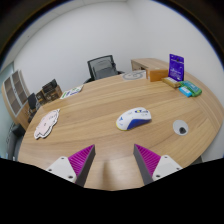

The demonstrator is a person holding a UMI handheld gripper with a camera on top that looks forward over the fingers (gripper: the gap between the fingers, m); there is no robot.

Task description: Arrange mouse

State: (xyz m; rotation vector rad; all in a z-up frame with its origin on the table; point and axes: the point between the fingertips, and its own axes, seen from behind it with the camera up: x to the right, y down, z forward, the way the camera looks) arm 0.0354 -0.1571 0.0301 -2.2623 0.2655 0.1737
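Note:
A white and blue mouse (131,119) lies on the round wooden table (100,105), beyond my fingers and a little to the right. My gripper (114,160) is open and empty above the table's near edge, its two magenta pads (79,160) spread wide with bare wood between them. The mouse is well ahead of the fingertips and not touched.
A small round white and dark object (180,127) sits right of the mouse. A patterned flat object (46,123) lies at the left. A purple box (177,67) and green items (188,89) stand at the far right. An office chair (101,67) is behind the table.

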